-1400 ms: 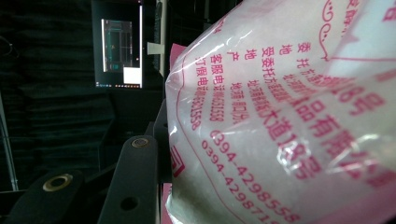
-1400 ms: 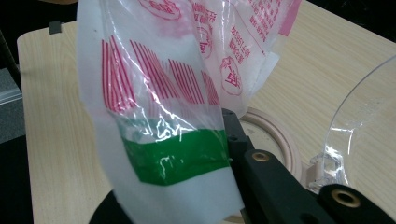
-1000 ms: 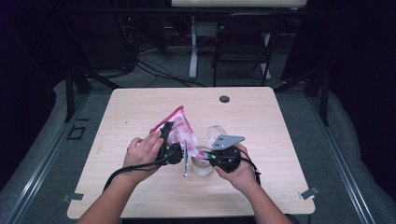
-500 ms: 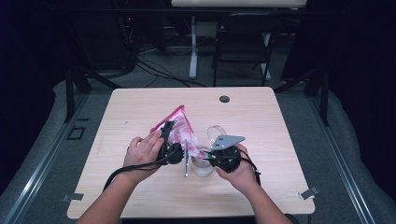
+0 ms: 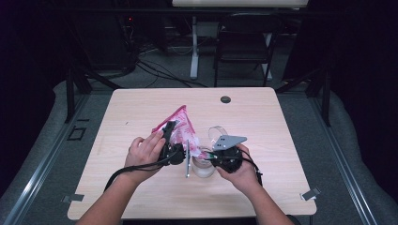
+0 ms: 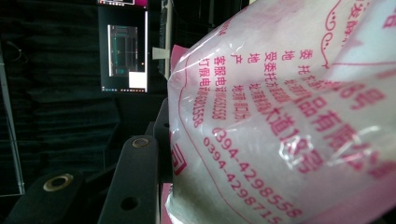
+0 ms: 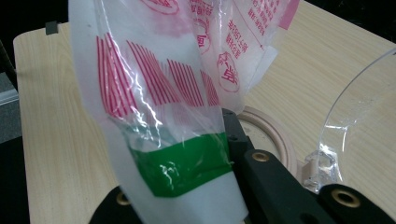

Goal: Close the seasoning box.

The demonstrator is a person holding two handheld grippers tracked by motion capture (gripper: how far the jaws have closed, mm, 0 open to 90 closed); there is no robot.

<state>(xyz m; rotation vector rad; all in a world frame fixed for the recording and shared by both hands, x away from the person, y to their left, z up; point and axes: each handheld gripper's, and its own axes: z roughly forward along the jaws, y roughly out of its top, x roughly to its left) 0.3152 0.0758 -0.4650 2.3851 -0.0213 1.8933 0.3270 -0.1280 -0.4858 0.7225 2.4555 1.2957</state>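
Note:
A pink-and-white plastic bag (image 5: 180, 123) of white powder is held up over the wooden table between both grippers. My left gripper (image 5: 170, 132) grips it from the left; in the left gripper view one black finger (image 6: 135, 182) presses the printed bag (image 6: 289, 116), and the other finger is hidden behind it. My right gripper (image 5: 206, 158) is shut on the bag's lower end, and its view shows the red-striped, green-banded corner (image 7: 177, 154) pinched between the jaws. A clear container (image 5: 202, 168) with a beige rim (image 7: 278, 135) and a raised clear lid (image 7: 359, 112) sits just below.
The table (image 5: 281, 122) has a small black round cap (image 5: 225, 99) near its far edge. A dark chair (image 5: 244, 47) and cables stand on the floor beyond the table. Both forearms come in over the near edge.

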